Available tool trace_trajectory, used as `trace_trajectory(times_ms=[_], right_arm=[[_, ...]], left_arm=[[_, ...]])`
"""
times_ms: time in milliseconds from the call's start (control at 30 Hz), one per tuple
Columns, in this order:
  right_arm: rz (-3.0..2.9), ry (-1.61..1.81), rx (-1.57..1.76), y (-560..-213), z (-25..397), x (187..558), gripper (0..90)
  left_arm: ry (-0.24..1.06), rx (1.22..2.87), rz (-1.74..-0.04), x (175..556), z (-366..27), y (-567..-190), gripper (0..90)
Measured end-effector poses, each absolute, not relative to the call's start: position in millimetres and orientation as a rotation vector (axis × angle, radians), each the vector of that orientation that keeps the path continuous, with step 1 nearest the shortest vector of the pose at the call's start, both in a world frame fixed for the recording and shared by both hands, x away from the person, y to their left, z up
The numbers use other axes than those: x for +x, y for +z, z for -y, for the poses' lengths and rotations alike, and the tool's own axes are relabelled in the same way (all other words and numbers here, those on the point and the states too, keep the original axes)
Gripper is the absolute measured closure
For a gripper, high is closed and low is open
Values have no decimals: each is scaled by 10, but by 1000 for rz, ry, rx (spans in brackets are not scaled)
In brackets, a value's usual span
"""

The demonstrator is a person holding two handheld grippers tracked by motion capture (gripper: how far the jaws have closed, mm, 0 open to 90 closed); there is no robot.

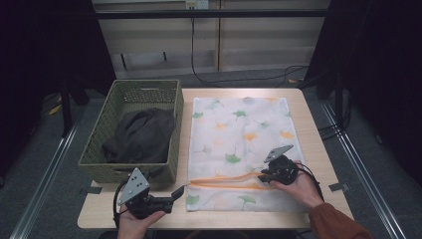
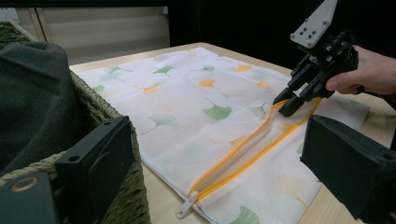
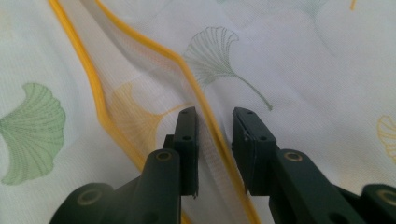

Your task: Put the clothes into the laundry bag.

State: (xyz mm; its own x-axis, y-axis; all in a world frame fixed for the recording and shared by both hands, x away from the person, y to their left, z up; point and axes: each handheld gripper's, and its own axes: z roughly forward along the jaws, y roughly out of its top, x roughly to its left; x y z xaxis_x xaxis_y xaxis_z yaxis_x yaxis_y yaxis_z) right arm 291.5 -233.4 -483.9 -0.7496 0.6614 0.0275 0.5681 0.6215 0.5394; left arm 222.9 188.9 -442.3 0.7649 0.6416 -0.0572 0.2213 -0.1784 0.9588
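- The pale wooden counter (image 1: 308, 124) carries a woven green basket (image 1: 99, 144) with a dark cloth (image 1: 142, 134) inside it.
- Beside the basket, a white mesh laundry bag printed with green and orange ginkgo leaves (image 1: 239, 134) lies flat, its orange zipper (image 1: 224, 181) gaping open.
- The right tongs (image 3: 215, 116) straddle the upper zipper edge, narrowly parted.
- The left tongs (image 1: 178, 190) stand wide by the small white zipper pull (image 2: 187, 205).

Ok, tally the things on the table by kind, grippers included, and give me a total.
Grippers: 2, the left gripper and the right gripper
Mesh laundry bags with an orange zipper: 1, the laundry bag
Woven baskets: 1, the green basket
Dark garments: 1, the dark garment lying in the basket
Total: 5
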Motion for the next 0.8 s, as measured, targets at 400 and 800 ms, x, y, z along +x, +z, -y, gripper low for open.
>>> trace_trajectory(times_ms=[400,800], right_arm=[[-2627,850,1002,-4870,2115,3042,652],[-2600,951,1050,-4842,2068,3127,883]], left_arm=[[434,1749,-687,2228,-1882,-4425,90],[433,1753,-680,2225,-1888,-4423,100]])
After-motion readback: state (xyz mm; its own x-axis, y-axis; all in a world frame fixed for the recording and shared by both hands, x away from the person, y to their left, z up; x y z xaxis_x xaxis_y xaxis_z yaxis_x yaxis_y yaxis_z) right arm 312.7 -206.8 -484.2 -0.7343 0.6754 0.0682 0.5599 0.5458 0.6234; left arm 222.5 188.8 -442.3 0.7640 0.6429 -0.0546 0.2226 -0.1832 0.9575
